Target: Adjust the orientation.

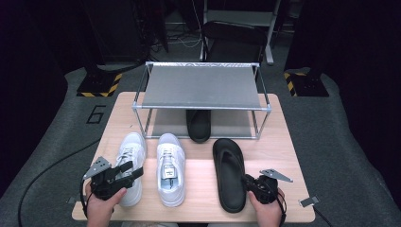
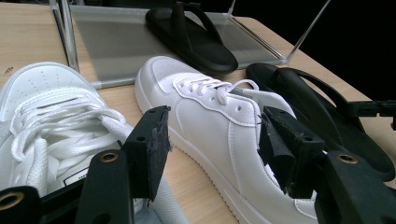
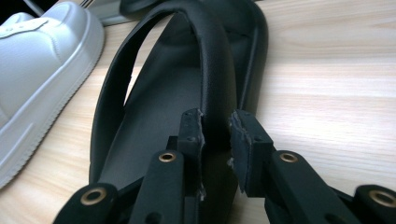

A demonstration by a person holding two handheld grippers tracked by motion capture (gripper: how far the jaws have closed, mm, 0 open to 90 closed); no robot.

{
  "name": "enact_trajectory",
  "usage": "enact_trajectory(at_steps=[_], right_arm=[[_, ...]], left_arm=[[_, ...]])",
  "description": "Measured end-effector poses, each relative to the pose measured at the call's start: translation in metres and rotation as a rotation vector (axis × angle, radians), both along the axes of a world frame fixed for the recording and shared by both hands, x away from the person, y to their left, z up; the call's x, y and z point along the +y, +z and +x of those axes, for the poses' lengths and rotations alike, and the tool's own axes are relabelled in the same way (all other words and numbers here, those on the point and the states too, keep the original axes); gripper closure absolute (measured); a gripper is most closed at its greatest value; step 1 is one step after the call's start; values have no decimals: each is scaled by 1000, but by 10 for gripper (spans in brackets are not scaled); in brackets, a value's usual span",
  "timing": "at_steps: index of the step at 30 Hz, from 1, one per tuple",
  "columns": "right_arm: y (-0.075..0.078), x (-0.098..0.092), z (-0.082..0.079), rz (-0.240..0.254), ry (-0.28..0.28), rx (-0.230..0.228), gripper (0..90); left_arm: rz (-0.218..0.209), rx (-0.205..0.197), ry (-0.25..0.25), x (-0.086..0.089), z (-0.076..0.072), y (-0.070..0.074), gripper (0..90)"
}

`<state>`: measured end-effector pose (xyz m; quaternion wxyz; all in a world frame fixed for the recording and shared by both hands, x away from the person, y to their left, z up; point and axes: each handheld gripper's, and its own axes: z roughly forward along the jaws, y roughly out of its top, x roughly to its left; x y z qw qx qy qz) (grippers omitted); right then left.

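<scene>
The right gripper (image 1: 249,181) is seen closed on the strap of the black flip-flop (image 1: 229,172) lying at about five o'clock on the wooden table (image 1: 198,198). In the high view that grip is hidden under the hand; in the right gripper view the pads appear pressed against the strap (image 3: 215,74), though contact on the right pad is hard to confirm. The left gripper (image 1: 130,171) is held wide open with nothing between its jaws, over the heel of the left white sneaker (image 1: 130,163). The second white sneaker (image 1: 170,168) is set just beside it. A second black flip-flop (image 1: 198,125) is half hidden under the shoe rack (image 1: 201,85) at twelve o'clock.
</scene>
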<state>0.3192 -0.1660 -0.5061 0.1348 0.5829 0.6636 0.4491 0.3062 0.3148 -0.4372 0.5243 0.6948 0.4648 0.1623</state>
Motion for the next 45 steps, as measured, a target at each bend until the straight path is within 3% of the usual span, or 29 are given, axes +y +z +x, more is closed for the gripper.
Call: enact_trajectory(at_steps=[3, 4, 5, 6, 11, 15, 16, 17, 20, 25, 45], right_arm=[[0, 5, 0, -16, 20, -7, 732], [0, 4, 0, -9, 20, -8, 724], [0, 1, 1, 36, 18, -1, 663], [0, 0, 1, 48, 18, 3, 640], [-2, -5, -2, 43, -2, 18, 574], [-12, -8, -8, 71, 0, 72, 536], [-12, -8, -8, 71, 0, 72, 536], [-16, -10, -7, 113, 5, 75, 536], [-20, -10, -7, 160, 1, 123, 538], [-24, -8, -7, 189, 6, 127, 538], [-25, -12, 9, 237, 26, 159, 544]], left_arm=[[-2, 5, 1, 1, 0, -1, 428], [0, 3, 0, 1, 0, -1, 428], [-1, -3, 7, 1, -1, -1, 428], [0, -3, 5, 1, -1, -1, 428], [1, 0, 10, 2, -1, -2, 428], [15, 2, 7, 3, -2, 0, 428], [13, -3, 11, 4, -2, 1, 428], [-1, -6, 21, 6, -2, 1, 428], [3, -5, 20, 5, -2, 0, 428], [3, -10, 22, 4, -2, 1, 428], [7, -6, 21, 6, -2, 2, 428]])
